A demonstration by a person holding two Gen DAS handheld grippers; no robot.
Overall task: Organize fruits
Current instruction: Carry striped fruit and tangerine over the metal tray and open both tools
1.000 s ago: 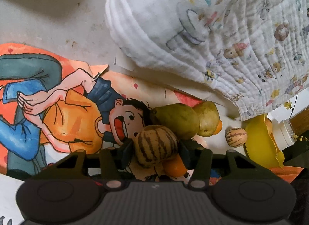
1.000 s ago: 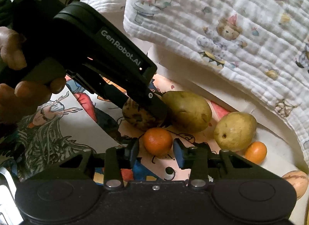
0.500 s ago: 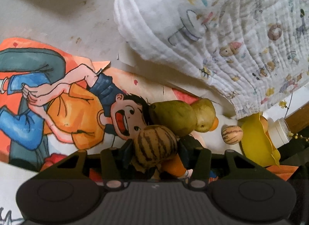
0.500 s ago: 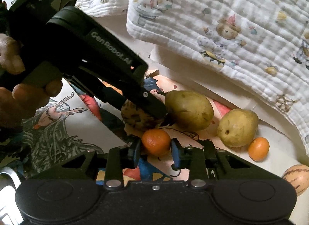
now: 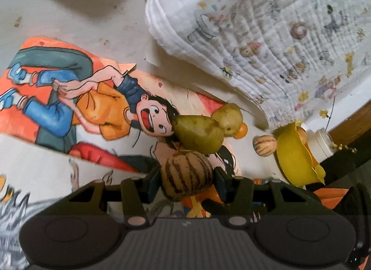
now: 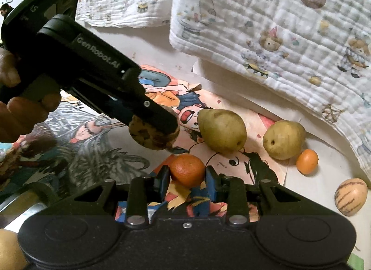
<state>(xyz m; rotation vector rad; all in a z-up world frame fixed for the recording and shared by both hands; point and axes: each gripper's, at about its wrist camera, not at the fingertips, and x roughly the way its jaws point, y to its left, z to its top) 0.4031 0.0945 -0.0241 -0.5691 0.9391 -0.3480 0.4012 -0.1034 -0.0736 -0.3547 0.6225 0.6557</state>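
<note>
Since the earlier frames both grippers have risen a little from the poster with their fruit, and the wrist views have drawn back, so more of the drawn boy in the orange shirt shows. The left gripper [image 5: 187,180] is clamped on a striped melon [image 5: 187,175], which fills the gap between its two fingers; in the right wrist view the same fruit [image 6: 153,134] sits half hidden under the black finger, at about 10 o'clock from the mandarin [image 6: 188,170]. The right gripper [image 6: 187,178] is closed on that mandarin, its pads pressing both sides.

At 1 o'clock from the mandarin lies a green pear [image 6: 222,130]; at 2 o'clock, a rounder yellow pear [image 6: 284,139] with a second small mandarin [image 6: 307,161] touching it. A second striped melon [image 6: 350,197] lies apart at 3 o'clock, near the frame edge. In the left wrist view this melon lies just beside a yellow bowl [image 5: 294,161].

White lettering on the left gripper's body reads "GenRobot.AI" [image 6: 98,52].

The fruit lies on a cartoon poster [image 5: 69,112] spread over a pale, speckled table [image 5: 69,14]. A folded white quilted blanket [image 6: 266,26] printed with bears and balloons lies beyond, at 12 o'clock.
</note>
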